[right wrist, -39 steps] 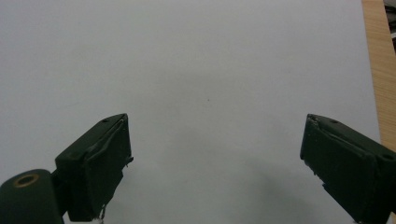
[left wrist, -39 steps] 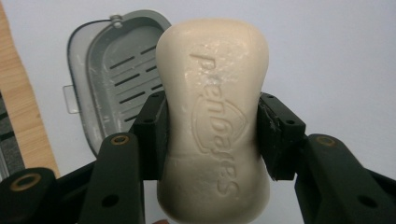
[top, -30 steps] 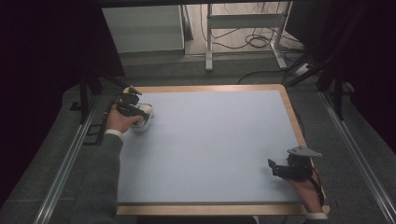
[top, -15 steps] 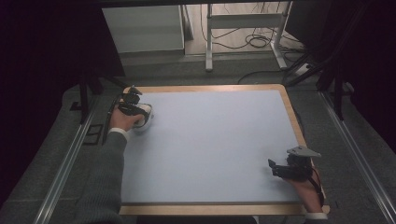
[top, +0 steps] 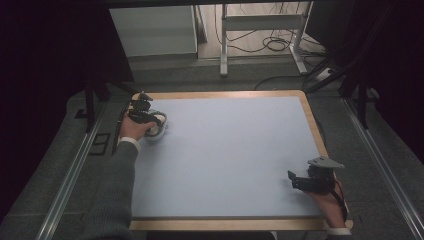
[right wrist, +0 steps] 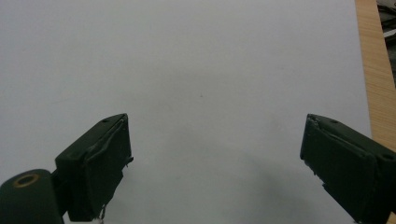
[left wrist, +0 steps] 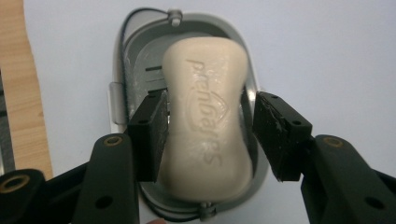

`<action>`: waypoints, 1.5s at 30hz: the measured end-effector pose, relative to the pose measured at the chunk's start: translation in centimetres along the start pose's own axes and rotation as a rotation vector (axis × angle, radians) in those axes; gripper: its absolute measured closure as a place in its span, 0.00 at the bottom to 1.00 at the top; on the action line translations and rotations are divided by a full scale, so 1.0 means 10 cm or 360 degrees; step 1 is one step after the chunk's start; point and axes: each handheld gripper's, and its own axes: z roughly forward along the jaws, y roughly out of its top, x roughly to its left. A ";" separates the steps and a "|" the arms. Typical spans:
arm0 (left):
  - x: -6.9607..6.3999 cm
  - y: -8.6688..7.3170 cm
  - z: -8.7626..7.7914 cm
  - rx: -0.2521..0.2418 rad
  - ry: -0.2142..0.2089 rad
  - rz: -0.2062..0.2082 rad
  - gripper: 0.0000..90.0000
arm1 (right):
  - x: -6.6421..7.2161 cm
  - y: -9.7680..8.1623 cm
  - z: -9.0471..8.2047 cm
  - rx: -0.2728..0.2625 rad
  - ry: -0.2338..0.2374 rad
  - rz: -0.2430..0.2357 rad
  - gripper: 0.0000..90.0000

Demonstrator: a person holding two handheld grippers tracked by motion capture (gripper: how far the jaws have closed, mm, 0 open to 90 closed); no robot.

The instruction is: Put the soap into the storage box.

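Cream soap bar (left wrist: 208, 116), one (in grey dish (left wrist: 135, 60)); left gripper (left wrist: 208, 135) straddles it.

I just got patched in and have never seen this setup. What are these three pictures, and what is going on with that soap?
There is no robot arm: a person holds a two-jaw gripper in each hand. The high view looks down on a pale blue table. The other two pictures come from cameras riding on each gripper. The left gripper, at the table's far left corner, has its jaws on either side of a cream soap bar lying in a grey soap dish; one jaw touches, the other shows a small gap. The right gripper is open with nothing between its jaws.
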 end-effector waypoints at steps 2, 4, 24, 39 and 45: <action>-0.02 0.00 -0.05 -0.0016 -0.0008 0.0016 0.49 | 0.00 0.00 0.01 0.0002 0.0004 0.0001 0.10; -0.03 -0.01 -0.09 -0.0036 -0.0021 0.0021 0.47 | 0.01 0.00 0.01 0.0003 0.0005 -0.0002 0.10; -0.41 -0.55 -0.47 -0.0246 -0.0285 0.0326 0.43 | 0.04 0.01 -0.03 -0.0018 0.0009 -0.0014 0.10; -0.45 -1.33 -0.46 -0.0336 -0.0367 0.0379 0.38 | 0.09 0.03 -0.06 -0.0049 0.0031 -0.0043 0.10; -0.44 -1.61 -0.42 -0.0355 -0.0350 0.0352 0.37 | 0.10 0.04 -0.07 -0.0062 0.0044 -0.0057 0.10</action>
